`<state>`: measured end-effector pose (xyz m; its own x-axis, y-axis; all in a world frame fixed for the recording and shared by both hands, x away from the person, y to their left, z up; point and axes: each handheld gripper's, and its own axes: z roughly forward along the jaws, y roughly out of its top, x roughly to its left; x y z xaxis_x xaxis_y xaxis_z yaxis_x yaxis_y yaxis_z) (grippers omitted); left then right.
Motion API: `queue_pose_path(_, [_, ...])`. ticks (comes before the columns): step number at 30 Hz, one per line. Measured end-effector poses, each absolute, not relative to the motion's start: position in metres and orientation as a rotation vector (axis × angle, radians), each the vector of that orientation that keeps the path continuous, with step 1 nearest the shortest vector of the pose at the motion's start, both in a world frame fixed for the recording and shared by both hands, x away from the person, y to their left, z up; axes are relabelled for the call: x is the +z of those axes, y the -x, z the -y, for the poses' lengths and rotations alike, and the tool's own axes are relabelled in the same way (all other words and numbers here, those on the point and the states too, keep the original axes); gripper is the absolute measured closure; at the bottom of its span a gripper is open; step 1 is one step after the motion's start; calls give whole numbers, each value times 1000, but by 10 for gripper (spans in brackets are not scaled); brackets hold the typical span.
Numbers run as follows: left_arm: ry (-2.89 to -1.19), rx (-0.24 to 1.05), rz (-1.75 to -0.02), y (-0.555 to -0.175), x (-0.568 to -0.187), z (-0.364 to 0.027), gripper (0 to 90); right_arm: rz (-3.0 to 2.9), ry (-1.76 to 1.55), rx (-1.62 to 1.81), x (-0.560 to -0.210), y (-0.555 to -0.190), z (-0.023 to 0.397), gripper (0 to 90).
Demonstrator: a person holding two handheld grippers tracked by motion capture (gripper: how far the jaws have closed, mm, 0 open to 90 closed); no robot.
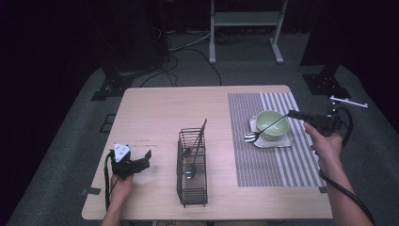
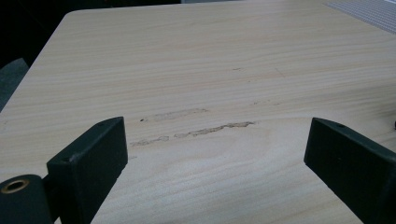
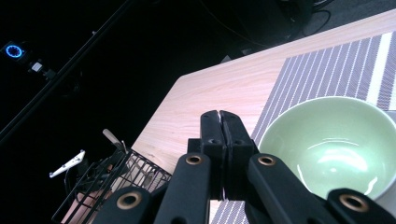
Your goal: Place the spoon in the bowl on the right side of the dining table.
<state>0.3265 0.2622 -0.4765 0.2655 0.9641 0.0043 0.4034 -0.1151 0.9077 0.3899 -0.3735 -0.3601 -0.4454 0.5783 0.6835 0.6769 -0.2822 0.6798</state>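
High view, right side: right gripper point(image 1: 292, 113) pinching a fork point(image 1: 263, 128) by the handle end, tines hanging low over the near-left rim of the green bowl point(image 1: 273, 123).
High view, place setting: bowl sits on a small plate point(image 1: 285, 141), plate on the striped mat point(image 1: 263, 160), right half of the surface point(image 1: 155, 108).
High view, middle: wire basket point(image 1: 192, 188) stands upright, well apart from the mat. A spoon and at least one more long handle are in it; can't tell exactly what the other piece is.
High view, left side: left gripper point(image 1: 143, 160) low at the near-left of the surface, just beside the basket, not touching it.
Left gripper view: jaws spread wide, nothing btwn them, bare wood w/ a few scuff marks ahead.
Left gripper view, far corner: a sliver of the striped mat up top right.
Right gripper view: jaws pressed together at the tips; the fork handle itself is too thin to make out here, the grip reads from the high view.
Right gripper view, beyond: bowl just right of the jaws, empty inside; basket off to the lower left w/ handles poking out.
Progress, my read: the fork is out of the basket and over the place setting, so pick and carry look done.
Left to do, prob.: set the fork down by the bowl, let go, then fetch the spoon and whatever else is in the basket.
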Motion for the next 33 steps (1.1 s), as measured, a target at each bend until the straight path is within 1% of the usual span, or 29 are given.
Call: queue_pose_path(33, [-1687, 828, -1275, -327, -476, -262, 52, 1789, 1716, -1878, -364, -388, 397, 888])
